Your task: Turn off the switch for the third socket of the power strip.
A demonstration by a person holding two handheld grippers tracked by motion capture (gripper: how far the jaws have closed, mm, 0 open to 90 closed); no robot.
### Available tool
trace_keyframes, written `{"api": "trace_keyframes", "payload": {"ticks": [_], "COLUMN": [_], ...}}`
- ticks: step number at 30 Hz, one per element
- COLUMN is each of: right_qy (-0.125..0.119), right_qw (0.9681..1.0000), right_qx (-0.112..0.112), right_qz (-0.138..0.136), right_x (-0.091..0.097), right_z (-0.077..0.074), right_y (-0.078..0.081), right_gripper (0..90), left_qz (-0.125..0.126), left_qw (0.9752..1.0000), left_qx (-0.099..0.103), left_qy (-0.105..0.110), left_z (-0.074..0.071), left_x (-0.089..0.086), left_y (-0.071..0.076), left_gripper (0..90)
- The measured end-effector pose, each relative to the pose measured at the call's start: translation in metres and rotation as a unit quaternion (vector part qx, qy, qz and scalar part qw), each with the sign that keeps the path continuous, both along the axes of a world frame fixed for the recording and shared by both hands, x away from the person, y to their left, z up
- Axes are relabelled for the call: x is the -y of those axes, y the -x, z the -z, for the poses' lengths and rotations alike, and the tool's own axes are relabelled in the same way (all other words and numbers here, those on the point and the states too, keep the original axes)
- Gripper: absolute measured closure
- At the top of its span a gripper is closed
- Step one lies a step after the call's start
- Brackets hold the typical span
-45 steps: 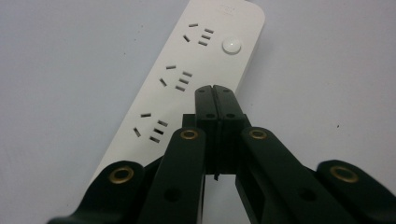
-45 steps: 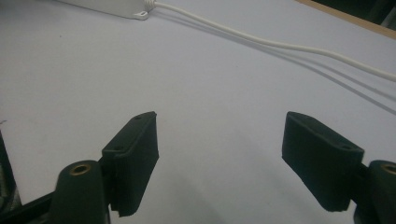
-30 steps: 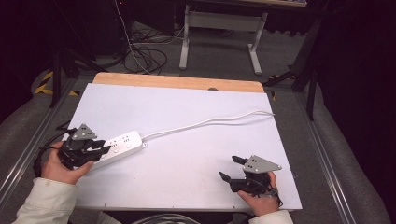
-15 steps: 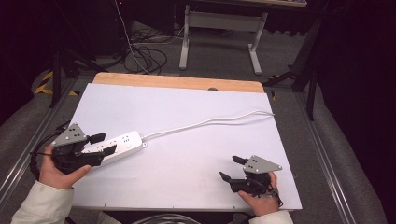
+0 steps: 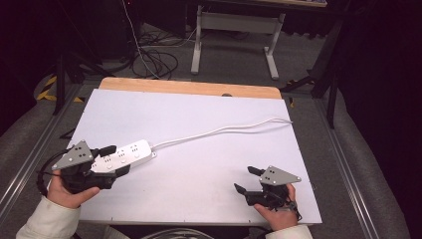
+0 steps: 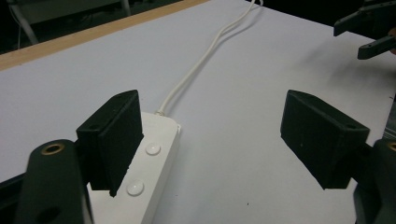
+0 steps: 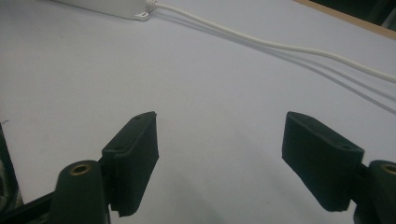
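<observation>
I read this moment as a release: my left gripper (image 5: 113, 159) has just been opening, and its two black jaws now stand wide apart over the near end of the long white plastic power strip (image 5: 127, 154). In the left gripper view one jaw overlaps the top face of the strip (image 6: 154, 163) beside two round buttons, while the other hangs over bare board with nothing touching it, so I judge nothing is clamped.

The strip lies on the left part of the white table board (image 5: 199, 129), with its long axis running from my left gripper away toward the right and slightly up the board. Its thin white cable (image 5: 224, 130) leaves the far end and trails on to the right edge of the board. Any fresh grasp would have to close across the short width, so the jaws need to shift sideways until the body sits between them (right now it sits under one jaw, not between both).

My right gripper (image 5: 245, 180) rests low at the right, well apart from the strip, jaws spread and empty over plain board (image 7: 219, 154). The left hand is clearly nearer.

Count: one power strip, one cable, two grippers, one board.
</observation>
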State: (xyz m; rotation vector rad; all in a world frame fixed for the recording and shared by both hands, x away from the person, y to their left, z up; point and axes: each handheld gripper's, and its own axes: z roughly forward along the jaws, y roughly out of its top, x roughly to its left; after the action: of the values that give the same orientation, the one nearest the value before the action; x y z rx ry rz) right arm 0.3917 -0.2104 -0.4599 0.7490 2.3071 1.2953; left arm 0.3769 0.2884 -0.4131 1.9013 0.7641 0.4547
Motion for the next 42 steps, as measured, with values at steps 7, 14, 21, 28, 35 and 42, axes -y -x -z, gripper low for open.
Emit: {"api": "trace_keyframes", "payload": {"ticks": [7, 14, 21, 28, 35, 42], "right_qy": [0.000, -0.003, -0.004, -0.004, -0.006, -0.005], "right_qw": [1.0000, 1.0000, 1.0000, 1.0000, 1.0000, 1.0000], "right_qx": [0.001, 0.001, 0.001, 0.002, 0.002, 0.001], "right_qz": [-0.002, -0.003, -0.003, -0.005, -0.005, -0.005], "right_x": [0.000, 0.001, 0.001, 0.001, 0.002, 0.002], "right_z": [0.000, 0.000, 0.000, -0.001, -0.001, -0.001], "right_y": [0.000, 0.000, 0.001, 0.001, 0.001, 0.001], "right_gripper": [27.5, 27.5, 27.6, 27.8, 27.8, 27.8], "left_qz": [0.017, 0.017, 0.014, 0.015, 0.022, 0.018], "left_qw": [0.9998, 0.9999, 0.9995, 0.9987, 0.9982, 0.9984], "left_qx": [0.004, -0.002, -0.025, -0.028, -0.048, -0.054], "left_qy": [-0.007, -0.002, 0.013, -0.039, -0.030, 0.000], "left_z": [0.015, 0.029, 0.048, 0.062, 0.068, 0.066], "left_x": [0.008, 0.012, 0.011, 0.009, 0.009, 0.009], "left_y": [0.003, 0.003, 0.003, 0.005, 0.008, 0.007], "left_gripper": [14.8, 15.2, 16.7, 17.1, 16.8, 16.8]}}
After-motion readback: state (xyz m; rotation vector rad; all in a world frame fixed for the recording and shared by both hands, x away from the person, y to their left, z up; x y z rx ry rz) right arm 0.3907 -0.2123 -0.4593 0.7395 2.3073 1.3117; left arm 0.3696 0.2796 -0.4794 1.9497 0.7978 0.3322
